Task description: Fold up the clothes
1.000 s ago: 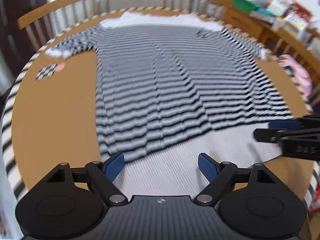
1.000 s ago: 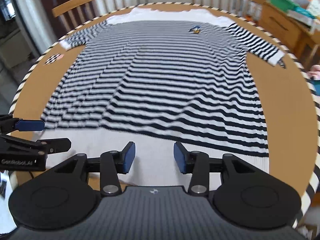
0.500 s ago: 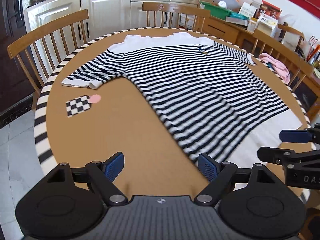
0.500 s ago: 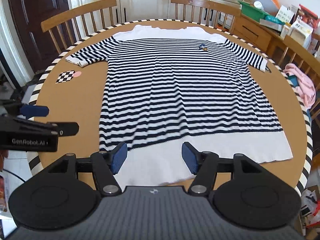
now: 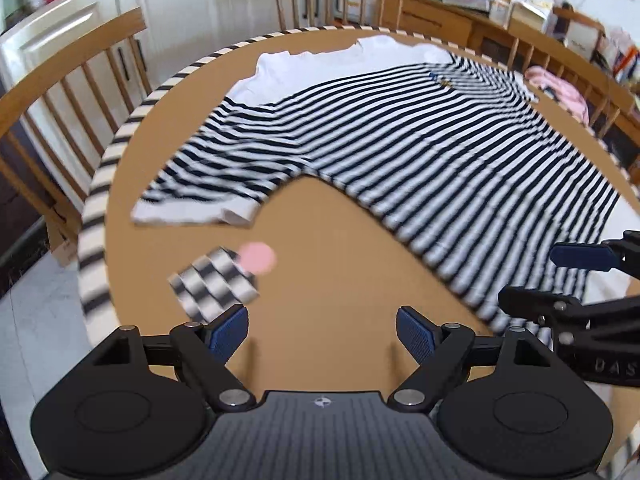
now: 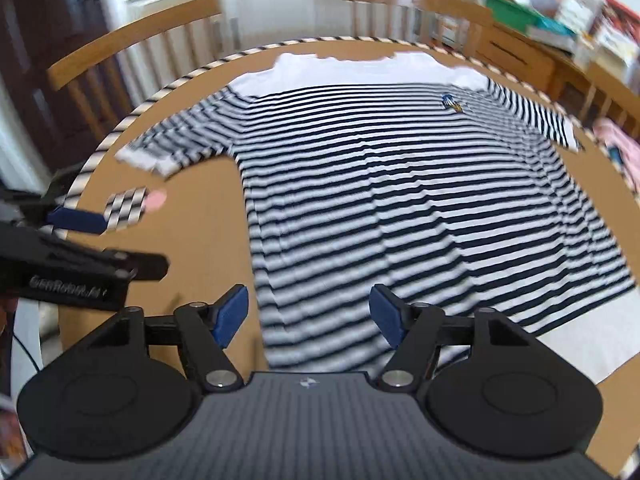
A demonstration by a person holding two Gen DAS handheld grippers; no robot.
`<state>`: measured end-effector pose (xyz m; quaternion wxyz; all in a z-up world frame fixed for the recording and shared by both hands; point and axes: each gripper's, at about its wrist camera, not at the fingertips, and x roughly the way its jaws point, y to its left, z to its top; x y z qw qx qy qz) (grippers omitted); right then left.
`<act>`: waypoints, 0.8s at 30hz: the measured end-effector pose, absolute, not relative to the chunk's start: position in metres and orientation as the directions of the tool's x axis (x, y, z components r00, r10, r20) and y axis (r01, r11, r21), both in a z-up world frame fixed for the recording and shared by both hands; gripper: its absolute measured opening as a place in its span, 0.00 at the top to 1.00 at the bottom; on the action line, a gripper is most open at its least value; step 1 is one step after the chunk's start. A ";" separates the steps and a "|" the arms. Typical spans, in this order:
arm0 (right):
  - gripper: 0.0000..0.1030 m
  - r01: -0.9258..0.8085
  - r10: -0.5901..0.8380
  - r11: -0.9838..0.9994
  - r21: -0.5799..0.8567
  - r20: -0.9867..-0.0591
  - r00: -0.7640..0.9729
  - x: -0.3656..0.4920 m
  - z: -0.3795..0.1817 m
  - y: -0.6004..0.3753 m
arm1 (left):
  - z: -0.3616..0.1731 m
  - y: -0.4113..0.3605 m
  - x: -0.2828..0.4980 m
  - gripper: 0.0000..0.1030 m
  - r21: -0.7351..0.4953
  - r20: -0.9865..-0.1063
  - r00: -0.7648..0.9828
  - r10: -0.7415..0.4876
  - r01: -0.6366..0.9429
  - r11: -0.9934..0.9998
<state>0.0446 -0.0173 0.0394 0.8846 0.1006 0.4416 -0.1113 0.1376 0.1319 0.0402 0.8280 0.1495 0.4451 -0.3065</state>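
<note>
A black-and-white striped T-shirt (image 6: pixel 400 184) with a white yoke and hem lies spread flat on the round brown table (image 5: pixel 340 264); its body (image 5: pixel 460 168) fills the right of the left wrist view. Its near-left sleeve (image 5: pixel 208 188) points to the table's left rim. My left gripper (image 5: pixel 322 330) is open above bare table beside the sleeve, holding nothing. My right gripper (image 6: pixel 308 314) is open over the shirt's left side edge, empty. Each gripper also shows in the other's view: the right gripper (image 5: pixel 568 276), the left gripper (image 6: pixel 100 240).
A checkered card (image 5: pixel 216 282) with a pink dot (image 5: pixel 258 258) lies on the table near my left gripper. Wooden chairs (image 5: pixel 72 92) ring the table. A pink cloth (image 5: pixel 556 88) lies on a chair at the right. A cluttered sideboard (image 5: pixel 480 4) stands behind.
Both grippers have swung left and away from the hem toward the shirt's left side. The left one now hovers by the checkered card and sleeve. Both stayed open.
</note>
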 end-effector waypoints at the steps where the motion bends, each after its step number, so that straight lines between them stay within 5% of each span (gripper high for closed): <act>1: 0.32 0.302 -0.089 0.946 0.114 -0.808 0.583 0.051 0.039 -0.015 | 0.040 0.134 0.147 0.19 -0.026 -0.831 0.410 -0.376 0.648 0.762; 9: 0.26 0.380 -0.122 0.917 0.121 -0.822 0.556 0.092 0.037 0.024 | 0.037 0.154 0.218 0.18 -0.041 -0.848 0.345 -0.403 0.715 0.698; 14: 0.50 0.509 -0.192 0.849 0.141 -0.815 0.546 0.117 0.035 0.050 | 0.034 0.170 0.265 0.19 -0.052 -0.837 0.298 -0.459 0.792 0.609; 18: 0.50 0.605 -0.290 0.778 0.172 -0.755 0.588 0.134 0.043 0.081 | 0.041 0.191 0.299 0.19 -0.042 -0.803 0.279 -0.526 0.855 0.516; 24: 0.66 0.691 -0.320 0.680 0.247 -0.747 0.582 0.164 0.031 0.110 | 0.031 0.218 0.346 0.45 -0.165 -0.813 0.162 -0.559 0.857 0.488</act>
